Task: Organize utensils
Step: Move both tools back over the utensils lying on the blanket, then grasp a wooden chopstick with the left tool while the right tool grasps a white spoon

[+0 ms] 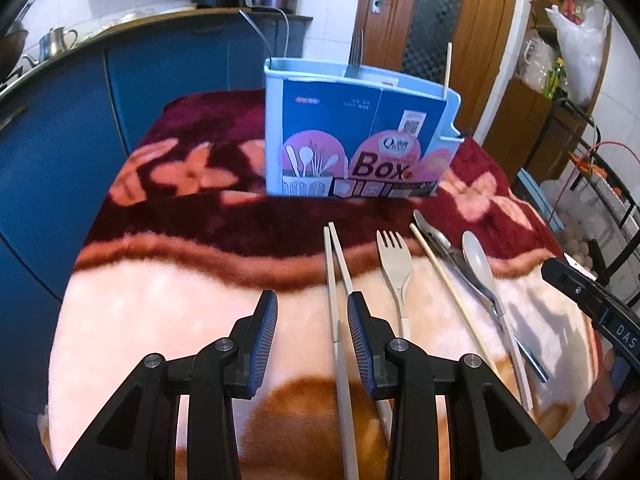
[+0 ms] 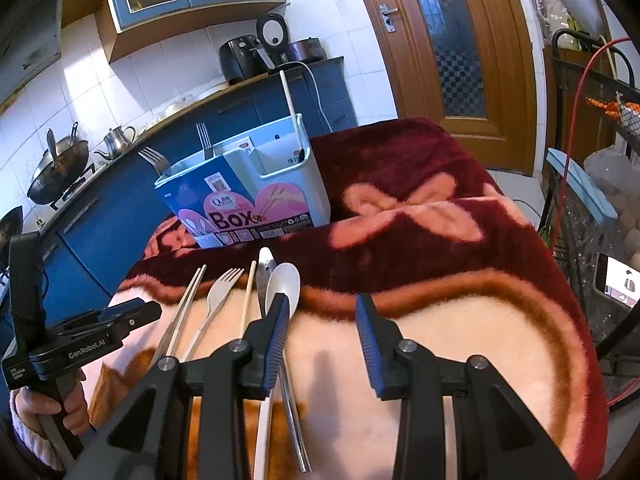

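**Me:** Blue ribbed pads (image 1: pixel 264 332) sit closest to my lens, spread apart on my left gripper (image 1: pixel 312 340) with nothing between them. My right gripper (image 2: pixel 324 344) hangs open and empty too, beside the row of utensils.

**Friend:** Where is everything lying?

**Me:** On a fluffy blanket (image 1: pixel 160 300), in a row: beige chopsticks (image 1: pixel 335 280), a beige plastic fork (image 1: pixel 397 268), a thin wooden stick (image 1: pixel 448 284), a white spoon (image 1: pixel 478 256) lying over a metal utensil (image 1: pixel 430 228), which may be tongs or a knife; I can't tell. The organizer box (image 1: pixel 352 136) stands farther back, a metal fork (image 1: pixel 355 54) and another stick (image 1: pixel 448 64) already upright in it.

**Friend:** What worries you?

**Me:** The chopsticks are slim and smooth, sunk slightly into deep pile. My right pad sits just beside them, so closing from here could catch only one, or pinch fabric with it. The spoon rests on slick metal; nudging either could roll both. The box looks light, tall plastic in a cardboard sleeve, so a hard poke at its rim might tip it.
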Available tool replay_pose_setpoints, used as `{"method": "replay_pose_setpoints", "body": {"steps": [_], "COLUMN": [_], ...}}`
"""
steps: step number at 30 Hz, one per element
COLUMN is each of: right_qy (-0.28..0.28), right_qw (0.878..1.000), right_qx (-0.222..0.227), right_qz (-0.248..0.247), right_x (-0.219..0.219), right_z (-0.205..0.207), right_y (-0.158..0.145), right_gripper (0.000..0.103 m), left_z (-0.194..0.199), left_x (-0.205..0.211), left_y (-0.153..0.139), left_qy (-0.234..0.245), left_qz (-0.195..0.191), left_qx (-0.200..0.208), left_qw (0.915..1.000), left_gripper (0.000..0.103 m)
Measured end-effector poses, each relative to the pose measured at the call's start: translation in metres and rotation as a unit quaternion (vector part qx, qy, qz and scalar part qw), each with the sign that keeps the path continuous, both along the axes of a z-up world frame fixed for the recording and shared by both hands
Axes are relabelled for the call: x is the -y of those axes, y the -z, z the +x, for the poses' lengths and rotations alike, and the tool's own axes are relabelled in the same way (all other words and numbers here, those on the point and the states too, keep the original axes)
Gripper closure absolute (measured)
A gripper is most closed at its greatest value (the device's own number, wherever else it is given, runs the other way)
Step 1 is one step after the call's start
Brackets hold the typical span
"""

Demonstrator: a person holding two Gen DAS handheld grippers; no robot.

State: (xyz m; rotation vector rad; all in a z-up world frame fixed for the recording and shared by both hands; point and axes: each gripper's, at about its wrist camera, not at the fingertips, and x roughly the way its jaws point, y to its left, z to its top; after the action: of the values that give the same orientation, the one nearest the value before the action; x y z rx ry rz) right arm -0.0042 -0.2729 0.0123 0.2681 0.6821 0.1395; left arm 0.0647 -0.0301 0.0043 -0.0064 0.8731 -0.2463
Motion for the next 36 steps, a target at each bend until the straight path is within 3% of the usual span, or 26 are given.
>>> {"method": "replay_pose_setpoints", "body": {"steps": [21,27,31,36], "right_qy": [0.0,-0.002,-0.005,-0.012], "right_qw": [1.0,1.0,1.0,1.0], "right_qx": [-0.007,-0.013,-0.017,-0.022], "right_qz": [0.006,0.004,0.002,-0.006], "right_x": [0.001,-0.002,-0.004,-0.008], "right_z": [0.0,0.001,0.004,0.007], "right_y": [0.007,0.01,0.01,0.009], "right_gripper": [0.065,0.065,0.065,0.065], "left_z": [0.035,0.045,0.048,0.044], "left_x": [0.011,0.013,0.01,0.0], "left_y": [0.019,0.018,0.018,0.019], "left_qy": [0.032,0.049,0.051,0.042], "left_qz": [0.031,0.033,0.007,-0.036], "left_qx": [-0.08,-0.089,-0.094,-0.086], "left_qw": [0.9958,0.9943,0.9943,0.9947], "left_gripper": [0.066,0.078,0.096,0.097]}}
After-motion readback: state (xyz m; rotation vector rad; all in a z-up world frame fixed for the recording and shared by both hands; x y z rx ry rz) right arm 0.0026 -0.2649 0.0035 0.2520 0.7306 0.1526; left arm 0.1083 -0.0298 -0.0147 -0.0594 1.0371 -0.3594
